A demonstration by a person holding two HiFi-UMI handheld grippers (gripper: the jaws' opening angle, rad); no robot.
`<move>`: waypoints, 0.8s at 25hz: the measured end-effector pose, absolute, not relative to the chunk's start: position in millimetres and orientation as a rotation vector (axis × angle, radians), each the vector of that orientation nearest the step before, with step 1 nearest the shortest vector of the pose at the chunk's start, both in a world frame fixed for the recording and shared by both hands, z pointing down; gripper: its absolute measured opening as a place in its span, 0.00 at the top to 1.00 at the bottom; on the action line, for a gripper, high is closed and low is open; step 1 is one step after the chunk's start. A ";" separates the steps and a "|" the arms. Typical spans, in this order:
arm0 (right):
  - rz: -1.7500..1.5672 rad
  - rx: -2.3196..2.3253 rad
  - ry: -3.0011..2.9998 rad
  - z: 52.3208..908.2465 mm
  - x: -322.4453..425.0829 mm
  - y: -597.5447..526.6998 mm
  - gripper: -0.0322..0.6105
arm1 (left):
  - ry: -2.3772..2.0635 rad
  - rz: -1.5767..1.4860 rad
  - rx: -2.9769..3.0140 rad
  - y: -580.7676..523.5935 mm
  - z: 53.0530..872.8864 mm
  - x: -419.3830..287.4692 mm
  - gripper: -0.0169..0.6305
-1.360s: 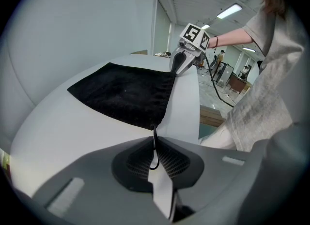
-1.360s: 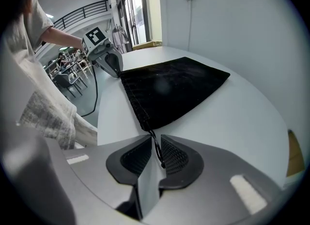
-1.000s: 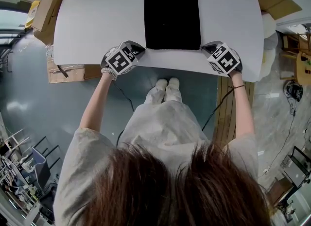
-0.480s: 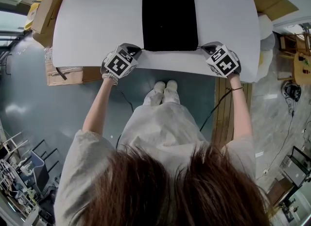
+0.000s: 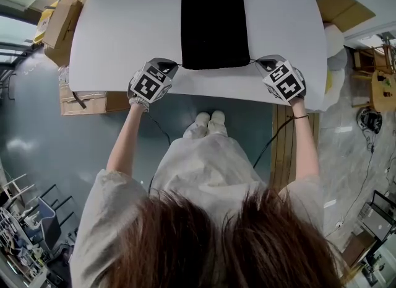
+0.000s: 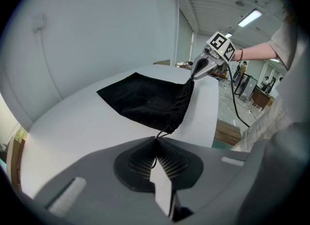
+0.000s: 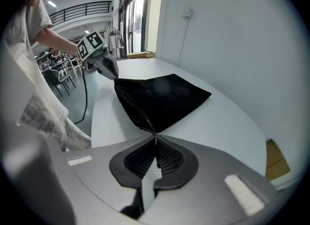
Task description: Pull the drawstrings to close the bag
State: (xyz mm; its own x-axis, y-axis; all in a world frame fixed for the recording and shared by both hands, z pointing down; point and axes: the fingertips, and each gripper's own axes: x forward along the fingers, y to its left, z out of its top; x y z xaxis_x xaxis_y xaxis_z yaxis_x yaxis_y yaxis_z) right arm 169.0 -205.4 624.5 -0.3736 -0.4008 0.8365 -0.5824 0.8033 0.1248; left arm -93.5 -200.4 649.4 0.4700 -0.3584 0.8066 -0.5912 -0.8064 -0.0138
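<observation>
A white counter (image 5: 124,33) with rounded corners stands on a grey-green floor (image 5: 49,144). Cardboard boxes (image 5: 59,17) are stacked beside its left end, and another box (image 5: 86,101) sits partly under its near left edge. Light wooden boards (image 5: 286,138) lie on the floor by the right end. A strip light (image 6: 250,18) glows on the ceiling, and a railing (image 7: 82,7) runs along an upper level.

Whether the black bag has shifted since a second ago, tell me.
Yes, slightly: the far edge of the black bag has slid toward the near edge of the table.
</observation>
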 end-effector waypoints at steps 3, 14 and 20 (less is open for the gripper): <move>0.227 0.751 -2.022 619.2 169.0 -210.5 0.93 | -0.831 1.232 2.470 -206.1 643.0 -94.4 0.97; 0.185 0.849 -2.075 583.8 170.4 -231.3 0.93 | -0.961 1.135 2.569 -228.5 606.2 -97.0 0.97; 0.140 0.876 -2.085 567.8 170.7 -240.5 0.93 | -1.012 1.110 2.602 -239.4 582.3 -96.3 0.97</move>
State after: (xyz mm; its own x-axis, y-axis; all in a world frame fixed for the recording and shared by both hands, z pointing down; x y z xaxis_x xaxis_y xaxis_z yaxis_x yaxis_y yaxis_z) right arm 170.7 -240.5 567.8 -0.3956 -0.5360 0.7458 -0.6310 0.7486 0.2034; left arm -96.3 -239.4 582.3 0.5025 -0.5303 0.6828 -0.6314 -0.7646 -0.1292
